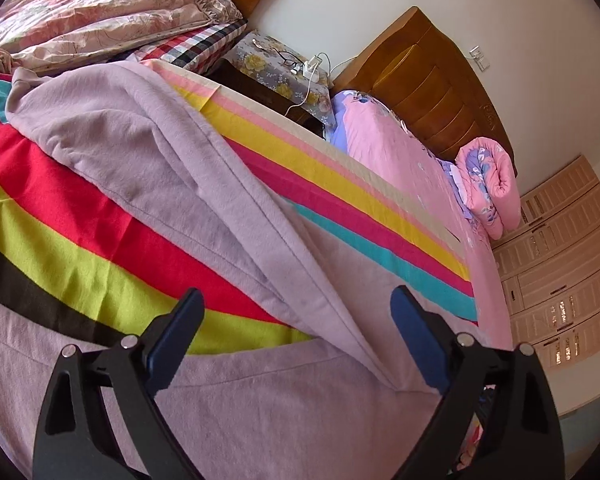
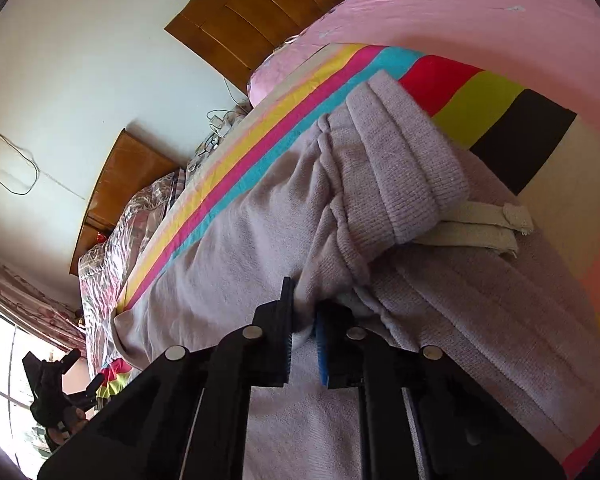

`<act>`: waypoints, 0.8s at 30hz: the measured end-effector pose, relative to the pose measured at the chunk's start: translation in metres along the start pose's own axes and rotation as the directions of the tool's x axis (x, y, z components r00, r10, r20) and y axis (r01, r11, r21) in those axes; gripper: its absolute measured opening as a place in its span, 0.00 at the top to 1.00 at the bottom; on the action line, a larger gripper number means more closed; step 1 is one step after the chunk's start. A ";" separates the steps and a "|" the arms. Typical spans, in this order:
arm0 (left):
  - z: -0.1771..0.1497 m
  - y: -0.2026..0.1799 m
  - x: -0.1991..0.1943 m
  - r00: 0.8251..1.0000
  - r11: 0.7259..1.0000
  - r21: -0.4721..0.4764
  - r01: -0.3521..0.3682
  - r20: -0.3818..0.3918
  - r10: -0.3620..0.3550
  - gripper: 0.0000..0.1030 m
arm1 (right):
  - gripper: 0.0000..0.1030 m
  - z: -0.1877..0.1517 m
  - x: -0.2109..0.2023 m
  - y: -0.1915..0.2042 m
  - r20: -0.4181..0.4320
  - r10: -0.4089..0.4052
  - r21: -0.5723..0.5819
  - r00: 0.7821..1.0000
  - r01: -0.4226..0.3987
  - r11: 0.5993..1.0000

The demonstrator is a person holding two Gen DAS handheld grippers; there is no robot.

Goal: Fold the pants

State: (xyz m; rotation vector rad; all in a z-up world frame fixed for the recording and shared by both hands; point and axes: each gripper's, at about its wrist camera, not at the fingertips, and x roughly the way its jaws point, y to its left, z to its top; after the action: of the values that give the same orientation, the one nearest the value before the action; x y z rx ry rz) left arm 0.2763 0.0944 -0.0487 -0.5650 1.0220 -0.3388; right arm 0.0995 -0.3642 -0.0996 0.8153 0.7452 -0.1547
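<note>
The lilac pants point(image 1: 148, 152) are spread on the striped blanket point(image 1: 60, 208) across the bed point(image 1: 400, 160). The left gripper point(image 1: 296, 320) is held with jaws spread above them; a fold near the ribbed waistband point(image 2: 404, 160) at frame centre is pinched by the right gripper point(image 2: 304, 320).

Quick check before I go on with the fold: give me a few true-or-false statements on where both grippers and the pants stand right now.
1. The right gripper is shut on the pants. True.
2. The left gripper is clamped on the fabric. False: its jaws stand wide apart, with a fold of the pants running between them, ungripped.
3. The pants lie on a striped sheet. True.
4. The pants are dark blue. False: they are pale lilac.
5. A cream drawstring sticks out from the ribbed waistband. True.
6. The pants lie on a bare wooden floor. False: they lie on a bed, with a wooden headboard behind.
</note>
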 end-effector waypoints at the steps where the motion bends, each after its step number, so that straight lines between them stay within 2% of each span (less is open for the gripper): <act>1: 0.012 -0.001 0.009 1.000 0.999 -0.036 0.013 -0.028 -0.014 0.19 | 0.89 0.002 -0.003 0.003 0.008 0.003 -0.019 1.000 -0.002 1.000; 2: 0.024 -0.001 0.017 0.999 0.998 -0.064 0.013 -0.046 -0.016 0.19 | 0.89 0.004 -0.004 0.008 0.013 0.008 -0.030 1.000 -0.008 1.000; 5: 0.056 0.002 0.038 0.991 0.988 -0.099 -0.115 -0.073 0.108 0.19 | 0.89 0.008 -0.008 0.010 0.013 0.031 -0.034 0.999 -0.030 0.999; 7: 0.071 0.009 0.044 0.986 0.981 -0.123 -0.147 -0.091 0.136 0.20 | 0.89 0.010 -0.011 0.010 0.013 0.046 -0.036 0.999 -0.045 0.998; 11: 0.087 0.006 0.051 0.965 0.969 -0.089 -0.232 -0.149 0.218 0.24 | 0.89 0.013 -0.012 0.006 0.007 0.074 -0.023 0.997 -0.074 0.997; 14: 0.093 -0.003 0.064 0.922 0.942 -0.025 -0.335 -0.212 0.323 0.24 | 0.89 0.016 -0.012 0.004 0.008 0.096 -0.014 0.995 -0.096 0.995; 16: 0.094 -0.002 0.078 0.877 0.913 -0.001 -0.408 -0.279 0.392 0.26 | 0.89 0.014 -0.015 0.003 0.010 0.106 -0.014 0.994 -0.106 0.994; 19: 0.096 -0.005 0.096 0.810 0.868 0.064 -0.492 -0.333 0.483 0.30 | 0.89 0.014 -0.015 0.001 0.007 0.117 -0.013 0.993 -0.117 0.993; 20: 0.095 -0.004 0.101 0.782 0.851 0.091 -0.518 -0.353 0.514 0.40 | 0.89 0.014 -0.015 0.000 0.006 0.121 -0.009 0.993 -0.121 0.993; 21: 0.094 -0.004 0.102 0.764 0.839 0.098 -0.535 -0.367 0.530 0.45 | 0.89 0.013 -0.017 -0.003 0.004 0.127 -0.006 0.992 -0.127 0.992; 23: 0.089 -0.009 0.093 0.756 0.826 0.127 -0.549 -0.346 0.556 0.48 | 0.89 0.013 -0.016 -0.006 0.003 0.137 -0.002 0.991 -0.137 0.991; 24: 0.082 -0.010 0.088 0.741 0.809 0.153 -0.568 -0.332 0.583 0.49 | 0.89 0.014 -0.017 -0.008 0.002 0.146 0.002 0.989 -0.146 0.989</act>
State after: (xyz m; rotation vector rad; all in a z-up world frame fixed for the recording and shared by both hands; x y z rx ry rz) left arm 0.3907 0.0635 -0.0723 -0.1167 1.4923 0.1009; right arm 0.0918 -0.3821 -0.0871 0.8685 0.6808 -0.0255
